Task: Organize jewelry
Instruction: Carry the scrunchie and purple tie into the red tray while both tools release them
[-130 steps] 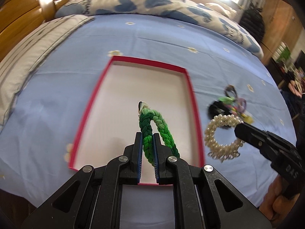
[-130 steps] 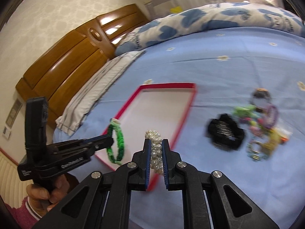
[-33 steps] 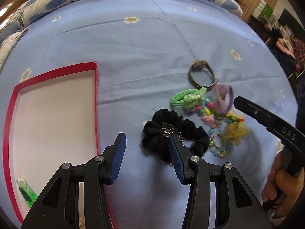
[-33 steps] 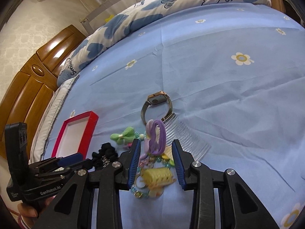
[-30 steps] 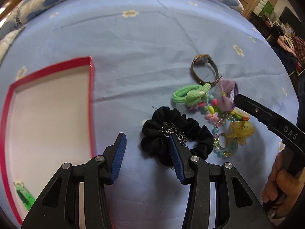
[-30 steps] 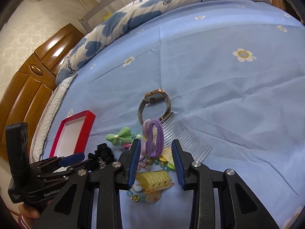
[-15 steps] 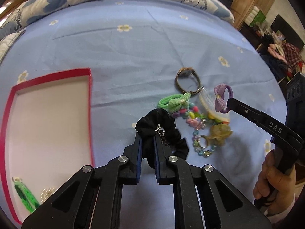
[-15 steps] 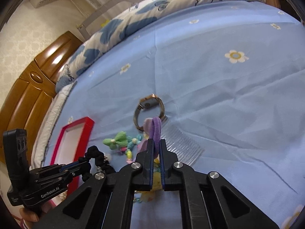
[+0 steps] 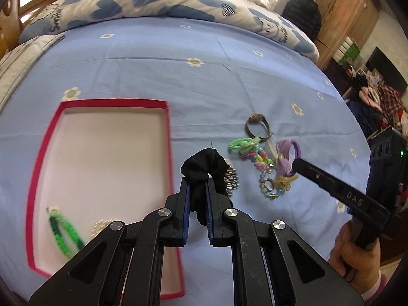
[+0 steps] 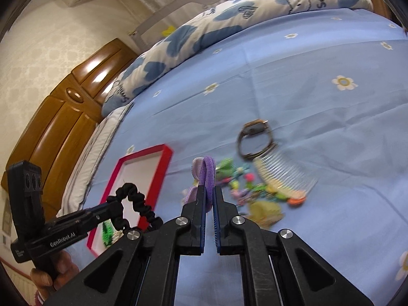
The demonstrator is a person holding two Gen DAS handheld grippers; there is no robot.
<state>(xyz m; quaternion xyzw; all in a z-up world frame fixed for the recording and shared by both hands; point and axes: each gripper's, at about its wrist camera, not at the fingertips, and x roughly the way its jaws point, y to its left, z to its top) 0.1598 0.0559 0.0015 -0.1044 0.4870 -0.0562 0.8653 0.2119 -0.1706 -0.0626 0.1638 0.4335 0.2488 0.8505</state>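
— Scrunchie [image 9: 204, 163], black, where is it?

— Up off the sheet [image 9: 229, 81], pinched in the left gripper [image 9: 196, 186]. The two fingers are closed to a narrow gap with the fabric squeezed between the blue pads; the rest of the loop bulges above the tips and hangs to the right, with a small metal chain on it. In the right wrist view it dangles from that gripper just in front of the tray.

— And the right gripper [image 10: 209, 191]?

— Nearly closed on a purple tie [image 10: 208, 176]. The band stands upright between the pads, its lilac bow off to the left side. From the left wrist view it sits at the tip of that gripper, over the heap.

— Tray [image 9: 168, 127]?

— Red rim, white floor, lying on the sheet left of the heap. A green bracelet [image 9: 63, 232] lies in its near left corner, a pearl bracelet [image 9: 100, 227] just beside it, partly hidden by the left gripper's body.

— What lies in the heap?

— A watch [image 10: 255, 137] farthest out, a clear comb [image 10: 285, 176] touching its band, a green tie [image 9: 243, 144], coloured beads [image 9: 262, 163] and a yellow clip [image 10: 265, 210], all bunched close together. The view is blurred there, so finer pieces cannot be told apart.
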